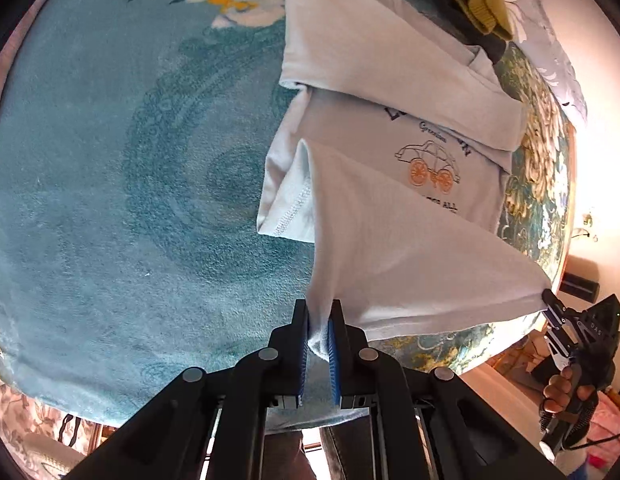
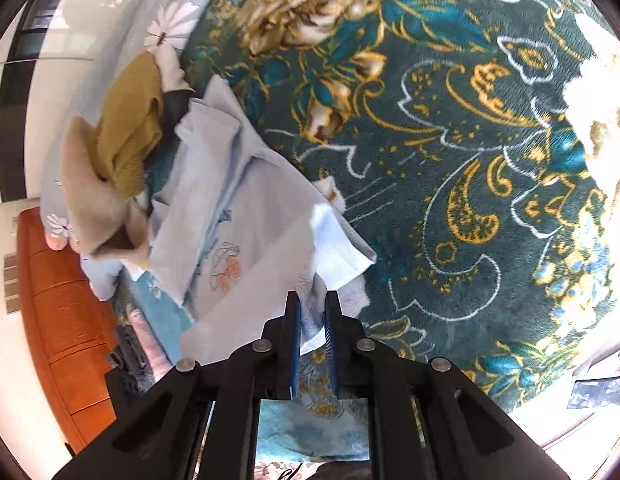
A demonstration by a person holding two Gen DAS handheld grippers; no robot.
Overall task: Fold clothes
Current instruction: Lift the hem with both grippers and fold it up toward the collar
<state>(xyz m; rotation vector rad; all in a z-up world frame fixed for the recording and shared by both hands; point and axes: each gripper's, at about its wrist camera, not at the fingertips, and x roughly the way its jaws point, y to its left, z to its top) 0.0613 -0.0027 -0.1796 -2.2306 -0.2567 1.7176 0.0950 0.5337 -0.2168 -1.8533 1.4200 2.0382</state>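
Pale blue T-shirt [image 1: 390, 80] with car print, spread on teal floral blanket [image 1: 110, 160]; hem corners pinched tight, one in left hand-held gripper [image 1: 319, 320], one in right hand-held gripper [image 2: 312, 312], lifted.

Bed cover [image 1: 110, 200]: lies under everything, filling the left wrist view from 7 to 12 o'clock.
T-shirt [image 1: 390, 92]: on the bed cover, centre toward 1 o'clock in the left wrist view.
T-shirt hem: raised off the shirt body, strung between the two grippers.
Left gripper [image 1: 318, 320]: at 6 o'clock, hem corner between its fingers.
Right gripper [image 1: 550, 306]: at 4 o'clock, on the other hem corner.
Heap of clothes [image 2: 122, 140]: behind the T-shirt, at 9 o'clock in the right wrist view.
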